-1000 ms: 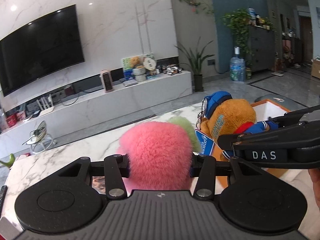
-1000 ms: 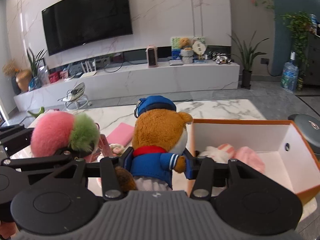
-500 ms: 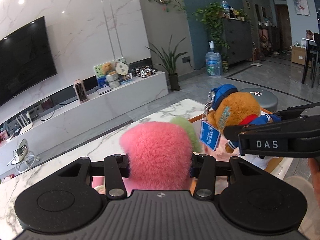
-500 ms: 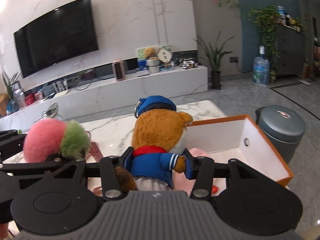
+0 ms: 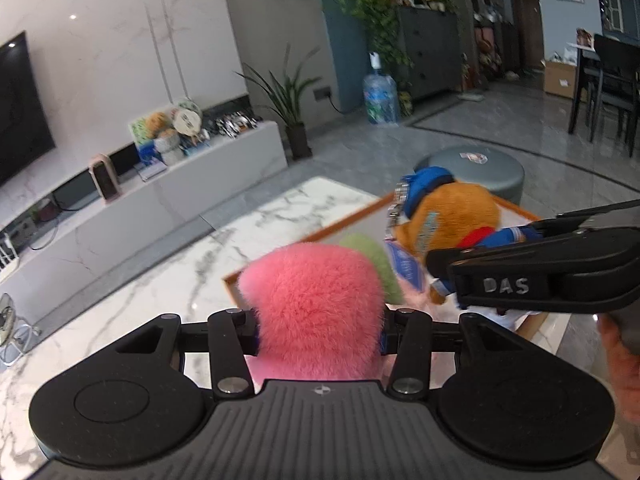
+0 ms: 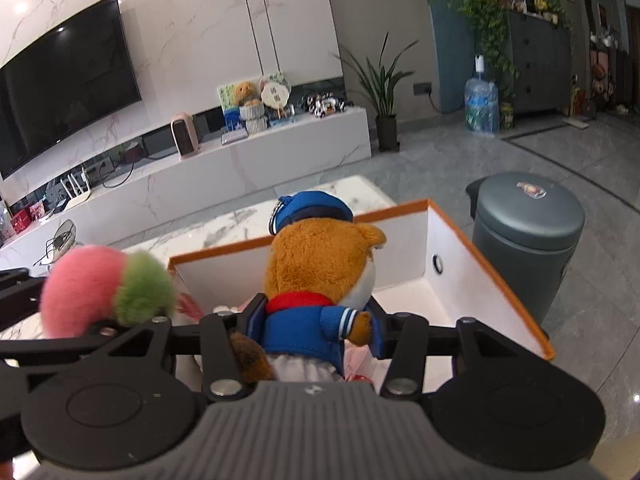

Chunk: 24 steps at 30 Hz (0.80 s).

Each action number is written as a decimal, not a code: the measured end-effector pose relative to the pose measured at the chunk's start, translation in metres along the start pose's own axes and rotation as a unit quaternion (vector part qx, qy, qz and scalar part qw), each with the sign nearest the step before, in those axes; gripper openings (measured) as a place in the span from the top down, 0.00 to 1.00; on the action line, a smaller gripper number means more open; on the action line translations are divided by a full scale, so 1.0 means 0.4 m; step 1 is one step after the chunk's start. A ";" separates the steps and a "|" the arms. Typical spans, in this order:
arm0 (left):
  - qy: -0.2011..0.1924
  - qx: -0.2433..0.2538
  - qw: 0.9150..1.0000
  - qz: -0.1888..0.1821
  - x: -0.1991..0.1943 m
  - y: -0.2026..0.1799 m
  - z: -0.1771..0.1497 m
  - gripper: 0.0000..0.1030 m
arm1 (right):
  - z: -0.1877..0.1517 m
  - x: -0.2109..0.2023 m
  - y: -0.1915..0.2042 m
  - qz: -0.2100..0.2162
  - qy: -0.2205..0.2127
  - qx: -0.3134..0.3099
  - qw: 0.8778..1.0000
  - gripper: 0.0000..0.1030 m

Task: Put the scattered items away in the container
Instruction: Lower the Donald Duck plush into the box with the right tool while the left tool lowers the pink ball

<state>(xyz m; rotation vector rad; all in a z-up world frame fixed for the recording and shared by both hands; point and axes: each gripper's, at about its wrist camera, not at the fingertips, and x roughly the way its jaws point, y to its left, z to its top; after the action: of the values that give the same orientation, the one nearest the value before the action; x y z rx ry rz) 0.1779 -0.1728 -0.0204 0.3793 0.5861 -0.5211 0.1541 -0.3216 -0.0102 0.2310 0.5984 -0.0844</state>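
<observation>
My left gripper (image 5: pixel 318 334) is shut on a fluffy pink and green plush (image 5: pixel 316 304) and holds it at the near left edge of the box. That plush also shows in the right wrist view (image 6: pixel 104 290). My right gripper (image 6: pixel 314 330) is shut on a brown bear plush (image 6: pixel 320 276) with a blue cap and blue jacket, held above the open white box with an orange rim (image 6: pixel 476 276). The bear (image 5: pixel 452 212) and the box rim (image 5: pixel 344 222) show in the left wrist view too. Pink and white soft items lie in the box, mostly hidden.
The box stands on a white marble table (image 5: pixel 256 232). A grey round bin (image 6: pixel 528 232) stands on the floor just right of the box. A white TV bench (image 6: pixel 224 168) with small items runs along the far wall.
Both grippers have swung right with their plushes. The bear has moved from beside the box to over its inside, and the pink plush has come up to the box's left edge.
</observation>
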 end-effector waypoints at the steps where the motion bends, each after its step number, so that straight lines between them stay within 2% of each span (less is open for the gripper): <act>1: 0.008 0.002 1.000 -0.003 0.012 -0.003 -0.005 0.48 | -0.003 0.014 -0.003 0.003 0.007 0.001 1.000 0.50; 7: 0.042 0.009 0.999 -0.019 0.070 -0.013 -0.030 0.48 | -0.025 0.088 -0.015 0.022 0.051 0.017 0.998 0.49; 11: 0.059 0.010 0.998 -0.026 0.095 -0.014 -0.045 0.47 | -0.044 0.126 -0.032 0.044 0.091 0.053 0.993 0.49; 17: 0.093 -0.006 0.995 -0.046 0.124 -0.011 -0.058 0.46 | -0.053 0.146 -0.002 0.056 0.116 0.019 0.992 0.49; 24: 0.096 -0.007 0.994 -0.044 0.126 -0.006 -0.061 0.45 | -0.046 0.171 -0.009 0.074 0.150 0.022 0.986 0.46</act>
<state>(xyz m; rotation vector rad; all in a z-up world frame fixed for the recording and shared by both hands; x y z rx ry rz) 0.2022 -0.1809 -0.0700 0.3936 0.7955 -0.5685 0.1998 -0.3216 -0.0645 0.3328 0.8766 0.0822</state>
